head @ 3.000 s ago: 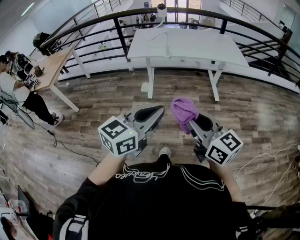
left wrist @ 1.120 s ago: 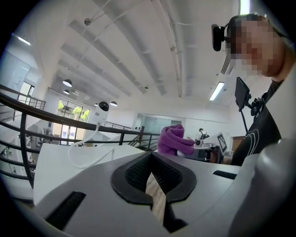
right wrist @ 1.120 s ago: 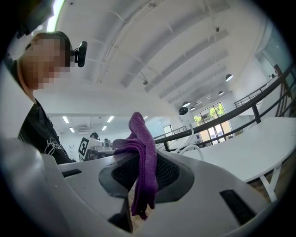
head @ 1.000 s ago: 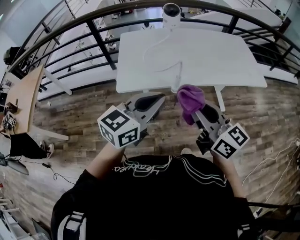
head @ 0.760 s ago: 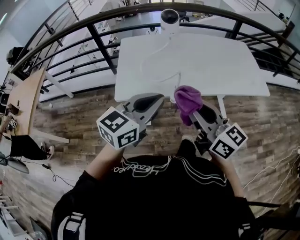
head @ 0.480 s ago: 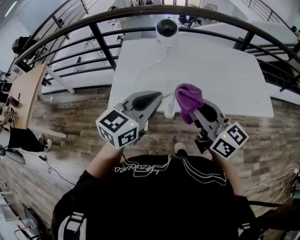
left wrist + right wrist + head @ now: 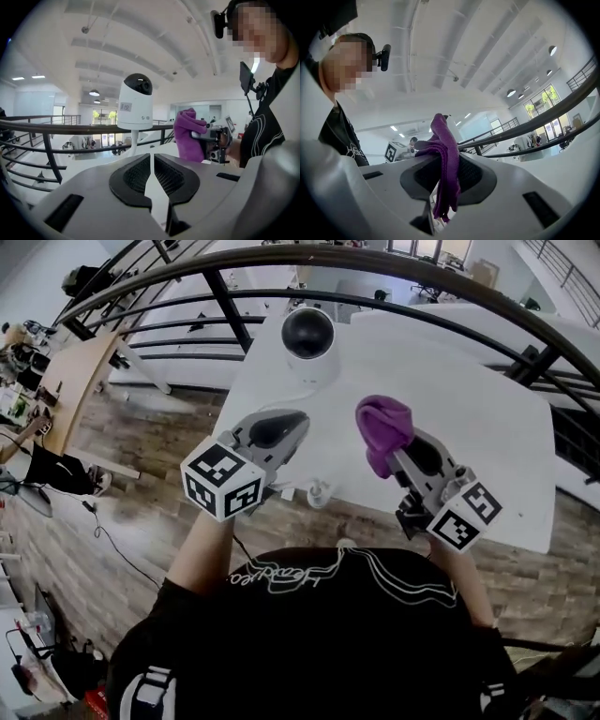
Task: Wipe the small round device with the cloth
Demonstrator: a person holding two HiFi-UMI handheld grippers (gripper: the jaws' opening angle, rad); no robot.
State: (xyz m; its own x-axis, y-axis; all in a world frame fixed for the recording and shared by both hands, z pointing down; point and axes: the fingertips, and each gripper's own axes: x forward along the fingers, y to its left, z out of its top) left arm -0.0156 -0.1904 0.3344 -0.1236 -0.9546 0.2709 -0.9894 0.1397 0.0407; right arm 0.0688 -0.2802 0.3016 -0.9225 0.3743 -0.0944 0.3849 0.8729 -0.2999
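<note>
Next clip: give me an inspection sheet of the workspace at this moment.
Surface: white table, bare apart from the small round device.
Job's things: device upright on its stand near the table's far edge; purple cloth in the right gripper, apart from the device.
Clutter: nothing seen.
Grippers: left gripper shut, empty; right gripper shut on the cloth.
Cables: dark cable on the floor at left.
Surroundings: black railing behind the table, wooden floor, wooden desk at left.

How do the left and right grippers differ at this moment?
The left gripper has its jaws closed with nothing between them; the right gripper is clamped on a purple cloth. The left gripper faces the small round device almost head-on; the right gripper sits off to the device's side. Both reach over the white table, short of the device.
</note>
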